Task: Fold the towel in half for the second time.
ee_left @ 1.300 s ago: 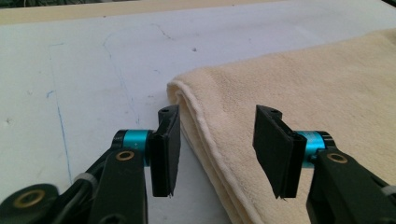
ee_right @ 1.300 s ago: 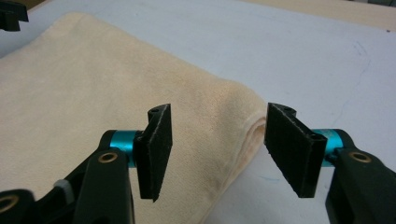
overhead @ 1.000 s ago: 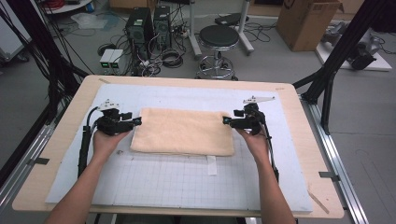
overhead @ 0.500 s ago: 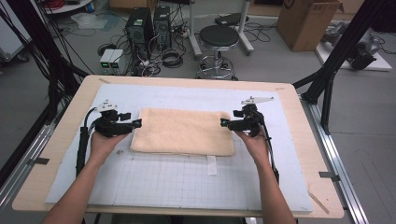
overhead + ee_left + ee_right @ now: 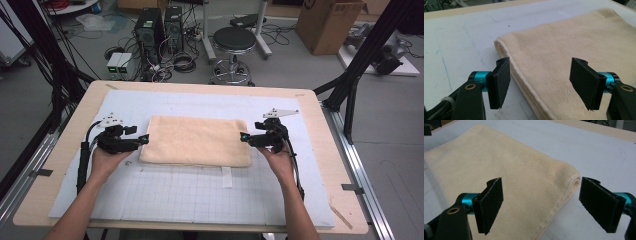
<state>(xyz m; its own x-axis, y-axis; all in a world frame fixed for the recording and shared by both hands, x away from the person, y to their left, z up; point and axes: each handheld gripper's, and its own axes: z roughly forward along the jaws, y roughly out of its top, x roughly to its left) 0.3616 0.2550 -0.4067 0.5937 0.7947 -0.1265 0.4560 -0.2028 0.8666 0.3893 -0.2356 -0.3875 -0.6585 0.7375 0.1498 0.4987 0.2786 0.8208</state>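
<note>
at centre of the high view, folded towel [image 5: 196,140] lies flat on the white mat [image 5: 200,195]. left gripper [image 5: 141,139] at its left edge and right gripper [image 5: 245,136] at its right edge have both just been opening; jaws now wide, straddling the folded edges, pads clear of cloth, nothing held. reads as release after a fold. no containers on the table.

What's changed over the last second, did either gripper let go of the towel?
Both sets of jaws have just been opening: the left gripper and right gripper now stand open over the folded towel's short edges, pads off the cloth. Neither hand has visibly moved away. The towel lies folded in the same spot on the white mat.
</note>
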